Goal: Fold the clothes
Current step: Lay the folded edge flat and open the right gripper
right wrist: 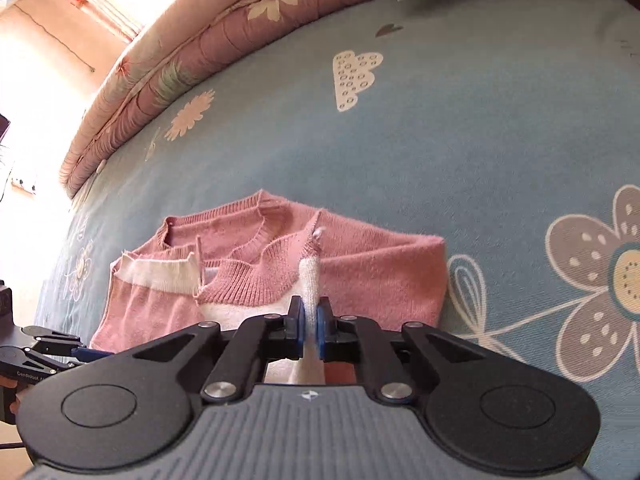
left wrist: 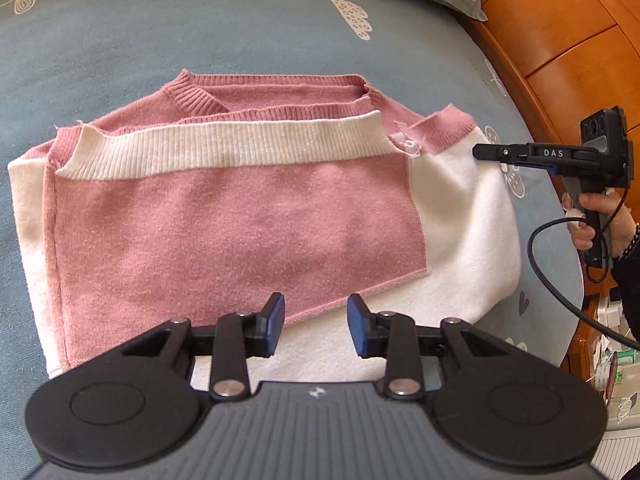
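Blue flower-print bedsheet [left wrist: 240,32] carries the pink-and-white sweater [left wrist: 224,216], already folded small so I can make the next fold. My right gripper [right wrist: 311,330] is pinched on a white fold at the sweater's near edge, probably to lift it. My left gripper [left wrist: 316,326] hangs just above the sweater's near hem, jaws spread, gripping nothing.

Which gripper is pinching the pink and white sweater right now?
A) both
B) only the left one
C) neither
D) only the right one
D: the right gripper is closed on a white fold of the sweater, while the left gripper hangs open above it with nothing between its pads.
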The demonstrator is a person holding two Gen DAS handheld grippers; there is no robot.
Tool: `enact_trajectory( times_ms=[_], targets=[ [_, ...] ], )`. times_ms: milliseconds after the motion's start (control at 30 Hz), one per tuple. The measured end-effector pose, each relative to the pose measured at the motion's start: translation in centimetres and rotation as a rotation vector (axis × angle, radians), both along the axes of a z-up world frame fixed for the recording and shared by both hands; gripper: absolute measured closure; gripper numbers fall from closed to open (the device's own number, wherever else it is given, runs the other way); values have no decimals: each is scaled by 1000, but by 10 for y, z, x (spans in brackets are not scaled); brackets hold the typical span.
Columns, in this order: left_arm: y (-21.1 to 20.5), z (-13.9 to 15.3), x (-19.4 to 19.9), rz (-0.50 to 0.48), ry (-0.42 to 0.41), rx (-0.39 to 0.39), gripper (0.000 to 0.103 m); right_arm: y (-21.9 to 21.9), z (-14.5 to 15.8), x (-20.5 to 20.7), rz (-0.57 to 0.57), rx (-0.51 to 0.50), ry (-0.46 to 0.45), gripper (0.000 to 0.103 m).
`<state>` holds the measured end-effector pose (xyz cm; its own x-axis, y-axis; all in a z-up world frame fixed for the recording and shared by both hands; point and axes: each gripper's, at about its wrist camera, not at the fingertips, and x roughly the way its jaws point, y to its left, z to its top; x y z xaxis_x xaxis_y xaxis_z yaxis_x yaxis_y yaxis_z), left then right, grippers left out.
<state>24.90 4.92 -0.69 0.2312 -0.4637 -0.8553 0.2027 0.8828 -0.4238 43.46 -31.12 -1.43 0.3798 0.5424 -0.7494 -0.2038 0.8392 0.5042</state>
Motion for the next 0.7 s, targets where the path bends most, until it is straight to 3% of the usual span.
enact_trajectory(
  times_ms=[233,400,500,567,633,700],
  targets=[
    [-1,-11,2,39,-10,15,70,-14,-34,2,-91,-90,58,89],
    [1,-12,-7,34,-44,31,70,-37,-16,-40,-213,36,10,85],
    [-4,-18,-13,10,-73,52,70,-27,-8,-72,-137,130,-36,82],
    [-8,-25,-18,3,-88,47,70,-10,-11,-90,-32,131,-35,79],
    [-13,-32,-24,-8,-98,65,69,9,-25,-105,56,2,7,79],
    [-9,-41,-33,8,-71,99,69,11,-42,-119,70,-95,59,80]
  ],
)
